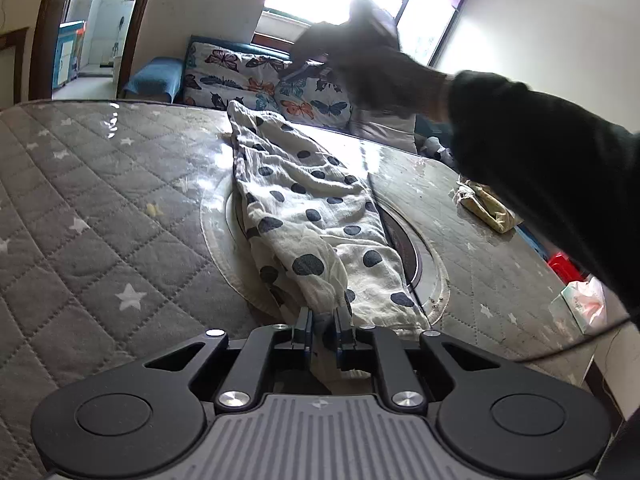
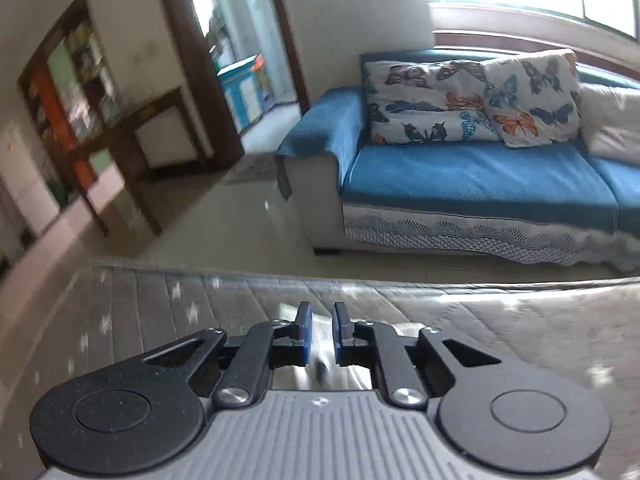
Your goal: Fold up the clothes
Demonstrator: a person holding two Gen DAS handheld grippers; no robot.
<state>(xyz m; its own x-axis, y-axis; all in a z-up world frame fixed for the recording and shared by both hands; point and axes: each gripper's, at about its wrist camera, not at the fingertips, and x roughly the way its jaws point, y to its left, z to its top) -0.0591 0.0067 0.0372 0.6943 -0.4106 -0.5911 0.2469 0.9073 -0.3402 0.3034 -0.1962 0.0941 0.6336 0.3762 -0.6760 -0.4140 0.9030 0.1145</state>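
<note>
A white garment with dark polka dots [image 1: 312, 208] lies stretched along the middle of a grey quilted table [image 1: 100, 208]. My left gripper [image 1: 323, 320] is shut on the near end of this garment. In the left wrist view the right gripper [image 1: 360, 20] is held high at the far end, blurred against the window, with a gloved hand and dark sleeve behind it. In the right wrist view the right gripper [image 2: 322, 330] has its fingers close together with white cloth [image 2: 320, 360] showing between them, above the table's far edge [image 2: 360, 284].
A round inset [image 1: 424, 268] sits in the table under the garment. A folded yellowish cloth [image 1: 486, 206] lies at the table's right, with a tissue pack [image 1: 580, 304] near the right edge. A blue sofa [image 2: 472, 184] with butterfly pillows [image 2: 472, 100] stands beyond the table.
</note>
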